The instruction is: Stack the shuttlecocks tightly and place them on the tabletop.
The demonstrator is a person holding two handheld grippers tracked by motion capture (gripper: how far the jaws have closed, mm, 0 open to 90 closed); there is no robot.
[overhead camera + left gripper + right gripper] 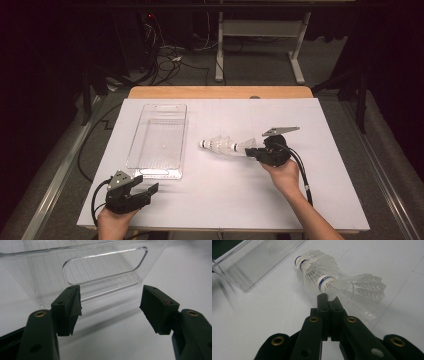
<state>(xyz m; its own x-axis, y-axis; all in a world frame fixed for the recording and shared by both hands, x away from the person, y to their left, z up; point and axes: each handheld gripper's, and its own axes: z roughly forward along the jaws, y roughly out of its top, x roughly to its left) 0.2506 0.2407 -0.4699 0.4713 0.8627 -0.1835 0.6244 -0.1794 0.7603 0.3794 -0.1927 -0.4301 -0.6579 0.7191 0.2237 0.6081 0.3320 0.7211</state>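
Note:
A nested row of white feather shuttlecocks (221,145) lies on its side at the middle of the white table, corks pointing left toward the tray. My right gripper (248,150) is shut on the feather skirt of the rearmost shuttlecock (359,287); in the right gripper view the jaws (328,298) pinch it just behind a blue-banded cork. A clear plastic tray (182,145) stands empty at the left. My left gripper (150,190) rests open near the table's front left, just before the tray's near end, and its view (110,306) faces the tray wall (50,270) with its handle cut-out.
The white sheet (225,200) covers a wooden table (220,92) whose far edge shows. Beyond it are a desk frame (260,45) and loose cables (170,60) on a dark floor. Bare sheet lies right of the shuttlecocks and along the front.

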